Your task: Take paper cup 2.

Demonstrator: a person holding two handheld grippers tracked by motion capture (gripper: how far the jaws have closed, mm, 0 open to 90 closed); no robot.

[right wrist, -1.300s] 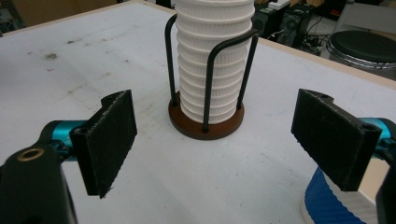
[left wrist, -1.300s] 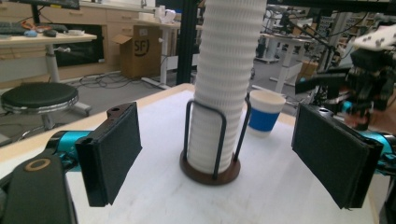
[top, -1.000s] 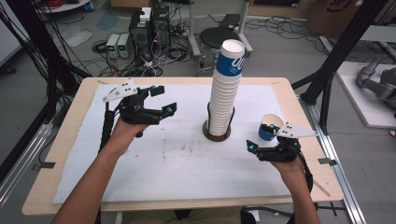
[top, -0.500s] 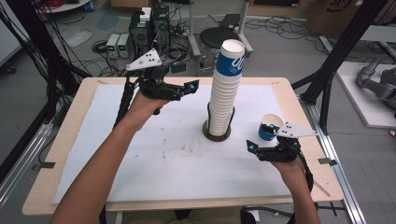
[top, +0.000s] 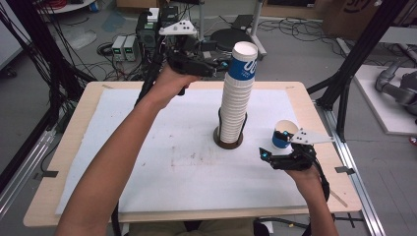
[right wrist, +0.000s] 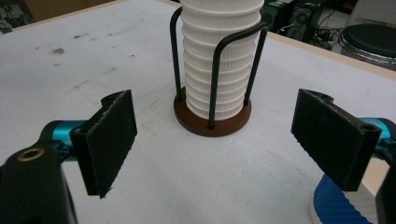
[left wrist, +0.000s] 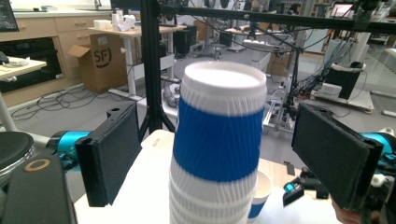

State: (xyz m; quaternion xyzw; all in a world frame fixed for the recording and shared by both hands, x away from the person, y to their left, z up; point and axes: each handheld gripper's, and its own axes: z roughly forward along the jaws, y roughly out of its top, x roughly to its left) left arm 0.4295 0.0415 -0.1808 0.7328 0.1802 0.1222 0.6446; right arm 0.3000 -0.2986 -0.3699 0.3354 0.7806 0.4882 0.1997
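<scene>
**A:** How far along is the work?

**B:** Early, by my reading. A tall stack of cups [top: 235,98] stands in a wire holder [top: 229,139] near the middle of the table [top: 44,206]. The top cup [top: 243,61] has a blue band and sits on the stack. The left gripper [top: 223,65] is level with that top cup, just left of it, jaws apart on either side and not pressing. In the left gripper view the top cup [left wrist: 220,123] fills the gap between the two black pads [left wrist: 109,151]. One single cup [top: 283,134] already stands on the table to the right of the stack, so I judge one has been taken off and many are left.

**A:** And the other hand?

**B:** The right gripper [top: 263,155] sits low, to the right of the stack and in front of the single cup, jaws wide apart with nothing between them. Its own view looks at the holder's brown base [right wrist: 212,120].

**A:** Is there room to move?

**B:** Plenty left of the stack and in front of it: bare white table cover. Right of the stack is tighter, with the single cup near the table's right edge. Above the stack is open air for a straight lift.
</scene>
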